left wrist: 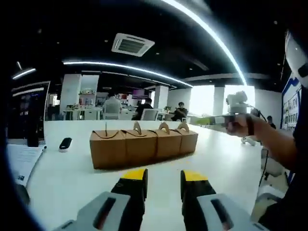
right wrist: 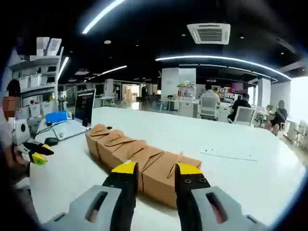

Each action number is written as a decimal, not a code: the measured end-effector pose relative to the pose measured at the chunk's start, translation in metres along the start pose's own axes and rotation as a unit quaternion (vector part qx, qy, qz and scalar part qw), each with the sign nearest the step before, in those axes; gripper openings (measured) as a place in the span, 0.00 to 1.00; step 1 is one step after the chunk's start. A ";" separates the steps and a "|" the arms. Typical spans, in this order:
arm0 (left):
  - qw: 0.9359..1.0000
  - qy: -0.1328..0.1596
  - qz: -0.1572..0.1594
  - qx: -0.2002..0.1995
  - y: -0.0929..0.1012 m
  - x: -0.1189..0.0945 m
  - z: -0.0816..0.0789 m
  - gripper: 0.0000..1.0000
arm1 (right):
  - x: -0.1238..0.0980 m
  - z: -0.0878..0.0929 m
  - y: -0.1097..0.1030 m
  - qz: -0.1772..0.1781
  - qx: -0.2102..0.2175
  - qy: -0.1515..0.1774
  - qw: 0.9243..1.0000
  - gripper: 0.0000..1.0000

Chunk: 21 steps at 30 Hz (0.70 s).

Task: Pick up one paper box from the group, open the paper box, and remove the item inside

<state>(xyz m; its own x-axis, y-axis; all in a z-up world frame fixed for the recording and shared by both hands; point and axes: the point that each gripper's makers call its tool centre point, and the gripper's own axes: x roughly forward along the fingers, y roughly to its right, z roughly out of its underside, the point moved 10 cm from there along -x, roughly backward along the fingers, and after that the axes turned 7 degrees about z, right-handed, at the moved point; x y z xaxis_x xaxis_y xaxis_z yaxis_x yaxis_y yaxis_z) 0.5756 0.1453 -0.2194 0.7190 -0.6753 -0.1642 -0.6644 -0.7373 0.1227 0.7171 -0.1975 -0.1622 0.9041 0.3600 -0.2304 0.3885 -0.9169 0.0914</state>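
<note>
Four paper boxes [left wrist: 143,146] line a white table [left wrist: 72,178] in an open-plan office.

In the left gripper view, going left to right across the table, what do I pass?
Sheet of paper → small black device → row of four brown paper boxes → the right gripper, held in the person's hand.

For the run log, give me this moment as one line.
phase: approach | paper boxes: four in row, closed, on white table | left gripper: open, empty | right gripper: open, near end box
</note>
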 end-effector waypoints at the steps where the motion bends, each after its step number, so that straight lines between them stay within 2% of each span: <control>1: 1.000 -0.003 0.002 0.001 0.000 -0.001 0.001 0.29 | 0.003 0.001 0.001 0.002 0.001 -0.001 1.000 0.31; 6: 1.000 -0.008 0.003 -0.009 -0.004 -0.006 0.006 0.29 | 0.020 0.005 0.002 0.019 -0.004 -0.012 1.000 0.31; 9: 1.000 0.003 0.005 -0.013 -0.005 -0.010 0.002 0.29 | 0.032 0.009 0.005 0.044 -0.040 -0.024 0.998 0.31; 14: 1.000 0.004 0.007 -0.014 -0.008 -0.010 0.000 0.29 | 0.053 0.012 0.004 0.054 -0.027 -0.020 0.998 0.29; 16: 0.999 0.008 0.023 -0.031 -0.008 -0.010 0.000 0.29 | 0.059 0.013 0.005 0.074 -0.020 -0.012 0.997 0.28; 18: 0.998 0.023 0.033 -0.042 -0.007 -0.011 -0.003 0.29 | 0.062 0.015 0.005 0.083 -0.012 -0.013 0.996 0.24; 21: 0.999 0.023 0.030 -0.036 -0.006 -0.011 -0.004 0.29 | 0.067 0.022 0.005 0.101 -0.003 -0.014 0.995 0.17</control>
<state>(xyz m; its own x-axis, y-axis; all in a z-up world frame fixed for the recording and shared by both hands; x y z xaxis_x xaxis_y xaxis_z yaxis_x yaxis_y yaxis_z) 0.5727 0.1567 -0.2147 0.6878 -0.7176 -0.1092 -0.6918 -0.6936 0.2007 0.7756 -0.1818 -0.1982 0.9586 0.1635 -0.2331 0.2005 -0.9689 0.1448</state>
